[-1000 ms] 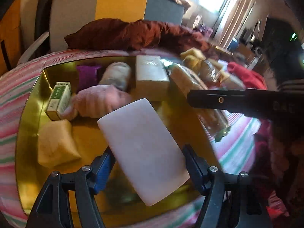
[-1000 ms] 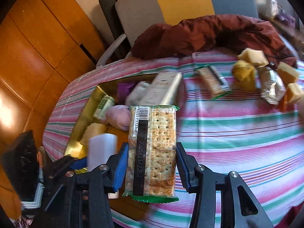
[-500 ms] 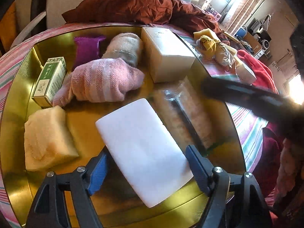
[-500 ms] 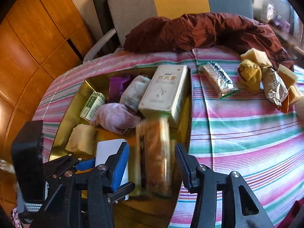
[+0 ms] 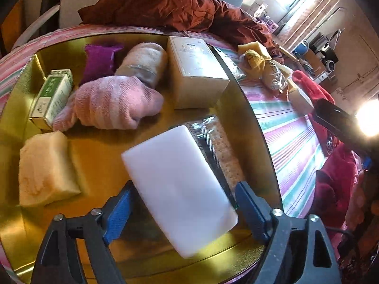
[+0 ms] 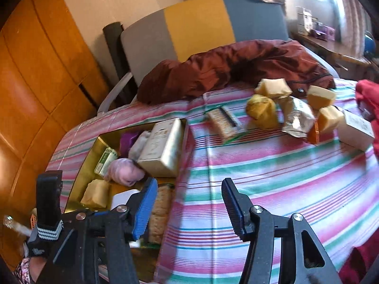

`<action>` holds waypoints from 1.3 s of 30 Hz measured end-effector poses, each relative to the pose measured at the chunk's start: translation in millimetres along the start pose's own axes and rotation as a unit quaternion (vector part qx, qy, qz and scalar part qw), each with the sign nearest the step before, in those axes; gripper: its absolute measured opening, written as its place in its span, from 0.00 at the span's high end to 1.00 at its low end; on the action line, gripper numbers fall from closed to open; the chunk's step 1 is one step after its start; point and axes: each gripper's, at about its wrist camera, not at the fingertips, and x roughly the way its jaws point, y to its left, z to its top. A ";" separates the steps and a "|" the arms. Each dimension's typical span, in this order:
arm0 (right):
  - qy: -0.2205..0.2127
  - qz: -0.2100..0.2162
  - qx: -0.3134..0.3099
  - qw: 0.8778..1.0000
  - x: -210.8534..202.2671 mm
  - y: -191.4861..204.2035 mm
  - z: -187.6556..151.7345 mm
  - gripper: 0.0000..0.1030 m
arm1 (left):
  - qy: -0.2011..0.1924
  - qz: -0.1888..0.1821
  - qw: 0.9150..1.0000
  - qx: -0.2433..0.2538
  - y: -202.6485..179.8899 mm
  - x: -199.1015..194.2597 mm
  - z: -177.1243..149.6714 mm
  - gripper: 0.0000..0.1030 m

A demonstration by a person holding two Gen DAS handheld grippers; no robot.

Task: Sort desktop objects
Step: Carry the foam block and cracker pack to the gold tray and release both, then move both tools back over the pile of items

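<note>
No text can be read in full in either view. Print is seen on the green box [image 5: 53, 95] side, white characters on a green band, too small and blurred to be made out. A faint emblem with a small line of print above it is seen on the cream box [image 5: 197, 71] top; it stays unreadable in the right wrist view [image 6: 163, 146] too. A black strip, likely a barcode or date line, is seen on the cracker pack [image 5: 222, 151], largely covered by the white block [image 5: 180, 189]; no digits are resolved.
</note>
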 end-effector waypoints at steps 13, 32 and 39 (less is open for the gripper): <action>0.017 -0.071 0.039 0.997 -10.3 -100.1 -11.9 0.40 | -0.090 0.085 0.992 0.006 -27.2 -35.8 -5.3 0.14; -0.023 -0.166 0.069 0.984 -28.1 -272.2 71.4 0.29 | -0.088 -0.019 0.995 0.039 -131.1 -10.2 -0.6 0.14; -0.040 -0.161 0.144 0.976 -4.4 -348.3 95.6 0.23 | -0.059 -0.008 0.997 0.042 -142.3 9.2 -2.8 0.14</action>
